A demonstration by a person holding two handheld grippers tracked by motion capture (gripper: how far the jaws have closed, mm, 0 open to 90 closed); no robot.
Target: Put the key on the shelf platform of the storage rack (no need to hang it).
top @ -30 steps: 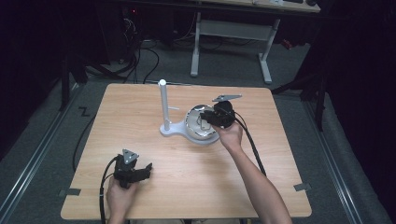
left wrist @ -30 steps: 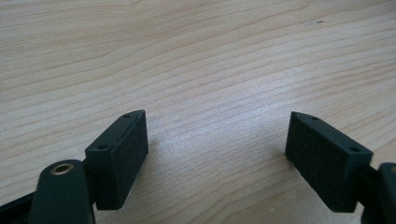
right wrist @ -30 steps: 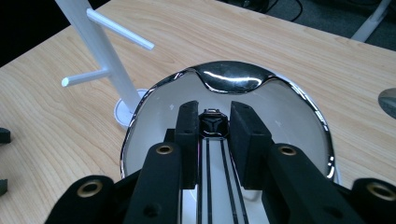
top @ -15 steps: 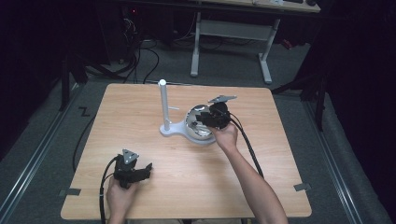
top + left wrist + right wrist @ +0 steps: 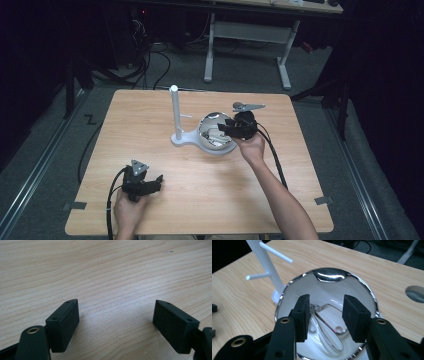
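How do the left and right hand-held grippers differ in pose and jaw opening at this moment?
The left hand-held gripper sits low over bare table, jaws wide. The right hand-held gripper hangs over the shiny bowl, jaws narrower, having just been opening, a wire piece lying beneath them. Neither grips anything; both have black padded jaws.

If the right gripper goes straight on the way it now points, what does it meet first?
Most likely the metal wire pieces lying inside the shiny bowl. The right gripper points down into that bowl, with its jaws apart and nothing between them. Depth is hard to judge, so the bowl's bottom could come first.
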